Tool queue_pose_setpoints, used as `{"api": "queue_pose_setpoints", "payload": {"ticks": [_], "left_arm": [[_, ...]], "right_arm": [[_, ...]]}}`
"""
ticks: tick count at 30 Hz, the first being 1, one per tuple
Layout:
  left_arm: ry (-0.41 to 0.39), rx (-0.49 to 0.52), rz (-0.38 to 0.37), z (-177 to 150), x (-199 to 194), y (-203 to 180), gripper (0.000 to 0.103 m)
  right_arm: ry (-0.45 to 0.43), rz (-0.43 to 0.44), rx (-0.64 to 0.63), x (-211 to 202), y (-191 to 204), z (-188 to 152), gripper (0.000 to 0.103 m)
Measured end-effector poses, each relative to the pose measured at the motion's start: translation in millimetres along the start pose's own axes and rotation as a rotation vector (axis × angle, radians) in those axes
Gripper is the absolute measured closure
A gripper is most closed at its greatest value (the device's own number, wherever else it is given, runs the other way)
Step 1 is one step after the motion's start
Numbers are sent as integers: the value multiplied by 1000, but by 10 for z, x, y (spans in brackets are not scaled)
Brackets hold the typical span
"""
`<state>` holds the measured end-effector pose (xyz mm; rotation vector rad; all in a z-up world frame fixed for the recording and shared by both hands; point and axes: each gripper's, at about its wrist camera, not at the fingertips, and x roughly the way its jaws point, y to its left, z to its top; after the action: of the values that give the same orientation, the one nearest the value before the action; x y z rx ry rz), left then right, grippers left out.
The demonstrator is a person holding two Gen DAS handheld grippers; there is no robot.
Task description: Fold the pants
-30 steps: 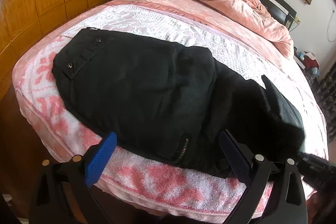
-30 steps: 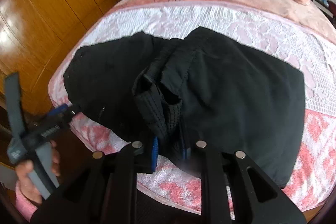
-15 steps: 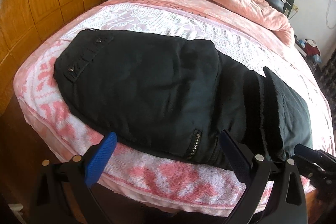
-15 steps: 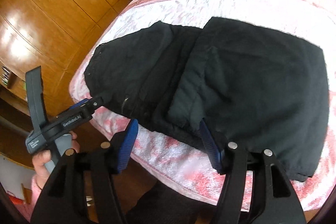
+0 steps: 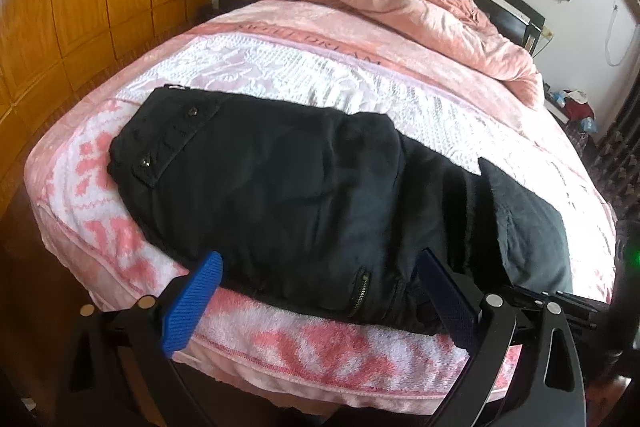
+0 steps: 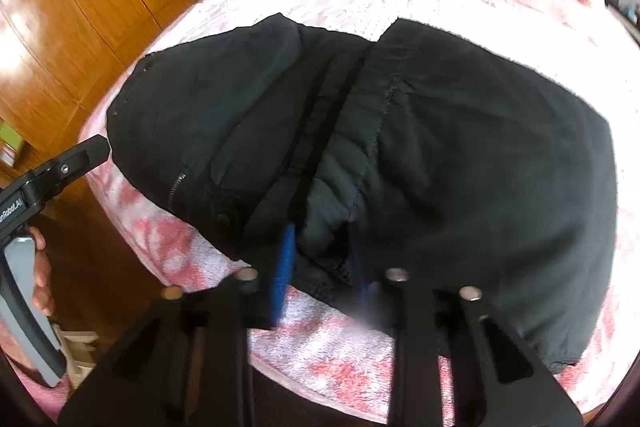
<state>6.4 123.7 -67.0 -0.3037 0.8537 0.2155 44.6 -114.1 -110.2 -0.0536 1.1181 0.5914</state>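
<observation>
your right gripper (image 6: 320,259), spread wide half a second ago, has pinched its fingers on a fold of the black pants (image 5: 288,195) lying on the bed (image 5: 320,355) ahead; your left gripper (image 5: 320,291) stays wide, empty. next fold looks ready.

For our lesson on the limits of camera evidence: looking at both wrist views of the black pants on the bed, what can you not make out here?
- Right wrist view: right gripper fingers are motion-blurred; whether they pinch the pants is unclear.
- Left wrist view: the right gripper is cut off at the right edge.
- Both views: the pants' underside and inner layers, hidden by their own folds.
- Left wrist view: nightstand clutter, too small to identify.
</observation>
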Motion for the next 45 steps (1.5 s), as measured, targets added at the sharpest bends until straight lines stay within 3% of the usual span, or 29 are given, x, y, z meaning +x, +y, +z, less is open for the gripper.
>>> {"api": "queue_pose_setpoints", "payload": {"ticks": [1,5,9,16,21,22,23,25,27,28,30,35,40,45], "left_arm": [[-7,2,-2,9,-17,-4,4],[-19,2,-13,26,-59,-25,4],[-24,5,-16,17,-87,-57,4],[-23,14,-11,8,-108,-110,4],[-37,35,-2,19,-153,-176,4],[-37,36,-2,22,-157,-188,4],[-38,37,-2,22,-163,-201,4],[-43,39,-2,19,-176,-221,4],[-46,45,-2,17,-179,-248,4],[-46,52,1,15,-176,-267,4],[-46,60,2,12,-170,-301,4],[-37,77,-6,3,-143,-395,4],[-22,101,-4,-25,-111,-524,4],[-29,140,2,-42,-141,-663,4]], "right_arm": [[-5,17,3,-26,-4,12,95],[-26,88,18,-153,44,91,95],[-32,115,-53,-207,250,117,95],[48,77,-116,86,400,41,94],[75,102,-91,171,361,3,81],[77,129,-83,138,355,0,68],[70,154,-73,88,349,-2,62],[53,204,-46,-61,292,-14,61],[31,246,-3,-234,155,-37,57],[11,251,26,-339,37,-56,51],[-27,225,84,-519,-232,-93,41],[-82,88,229,-819,-1019,-261,41],[-41,55,387,-771,-1716,-471,35],[11,171,476,-496,-1992,-607,31]]}}
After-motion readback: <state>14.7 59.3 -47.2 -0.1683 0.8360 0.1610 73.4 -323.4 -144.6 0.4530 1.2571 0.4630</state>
